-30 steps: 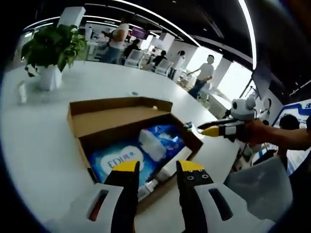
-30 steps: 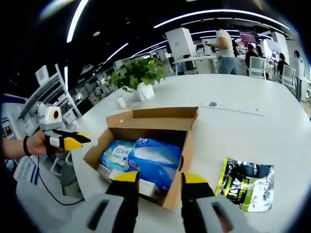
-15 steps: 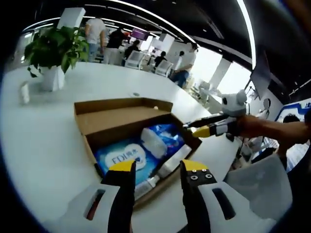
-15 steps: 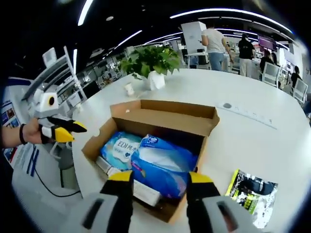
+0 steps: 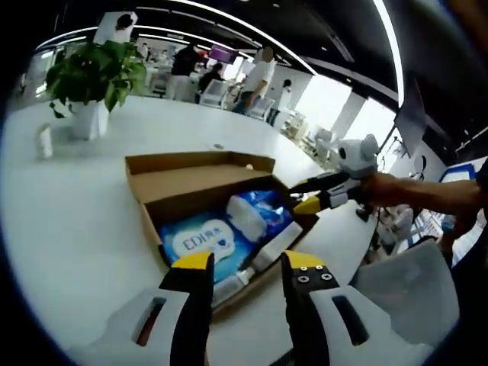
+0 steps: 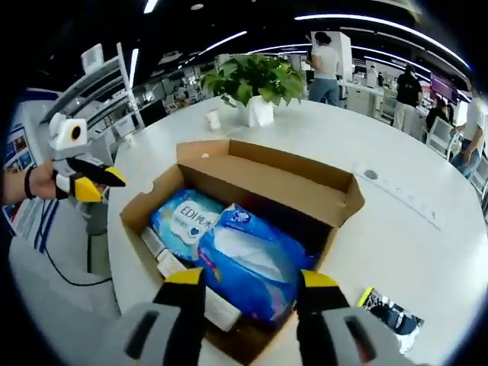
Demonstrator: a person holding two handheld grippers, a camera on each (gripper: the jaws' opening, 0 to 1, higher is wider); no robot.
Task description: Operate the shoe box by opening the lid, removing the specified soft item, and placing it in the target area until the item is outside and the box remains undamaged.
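A brown cardboard shoe box (image 5: 200, 186) (image 6: 259, 180) stands open on the white round table, its lid folded back. Inside lie two blue soft packs, one labelled EDI (image 5: 201, 242) (image 6: 184, 220) and one with a white middle (image 5: 245, 216) (image 6: 255, 259), plus a small white carton (image 5: 268, 247) (image 6: 166, 263) along the box's edge. My left gripper (image 5: 245, 264) hovers open just short of the box. My right gripper (image 6: 248, 279) is open above the box's near edge, over the blue pack; the left gripper view catches it (image 5: 313, 197) at the box's far right corner.
A potted plant (image 5: 93, 80) (image 6: 258, 84) and a small white cup (image 5: 46, 140) (image 6: 213, 120) stand on the table beyond the box. A dark foil packet (image 6: 390, 320) lies right of the box. Several people and chairs are at the room's back.
My right gripper has come in over the box's near edge, closer to the blue pack. The left gripper has shifted only a little. People in the background have walked.
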